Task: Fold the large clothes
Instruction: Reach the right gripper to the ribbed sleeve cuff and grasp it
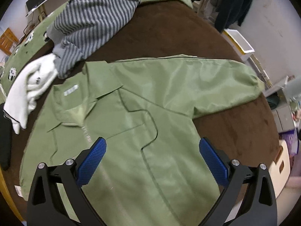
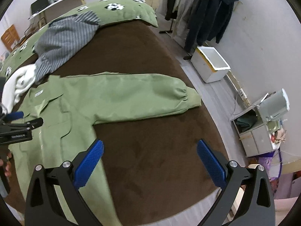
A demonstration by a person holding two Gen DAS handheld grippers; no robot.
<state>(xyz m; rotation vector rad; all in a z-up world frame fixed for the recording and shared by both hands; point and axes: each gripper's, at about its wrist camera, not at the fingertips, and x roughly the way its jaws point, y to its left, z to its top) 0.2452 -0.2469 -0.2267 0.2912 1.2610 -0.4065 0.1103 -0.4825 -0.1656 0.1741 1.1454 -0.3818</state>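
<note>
The green jacket [image 1: 169,98] is smooth cloth with a slight sheen; the brown bed cover [image 2: 150,150] looks matt and velvety; the blue gripper pads [image 1: 92,162] are knurled plastic.

I note bare brown bed [image 2: 150,150] beneath the green jacket's sleeve [image 2: 141,94]; striped garment [image 1: 90,22] and white garment [image 1: 28,90] crowd the far left.

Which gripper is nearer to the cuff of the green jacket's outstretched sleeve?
Right. The right gripper hangs open over bare brown cover just below the sleeve, cuff ahead to its right. The left gripper, also open, hovers over the jacket's chest, farther away.
</note>
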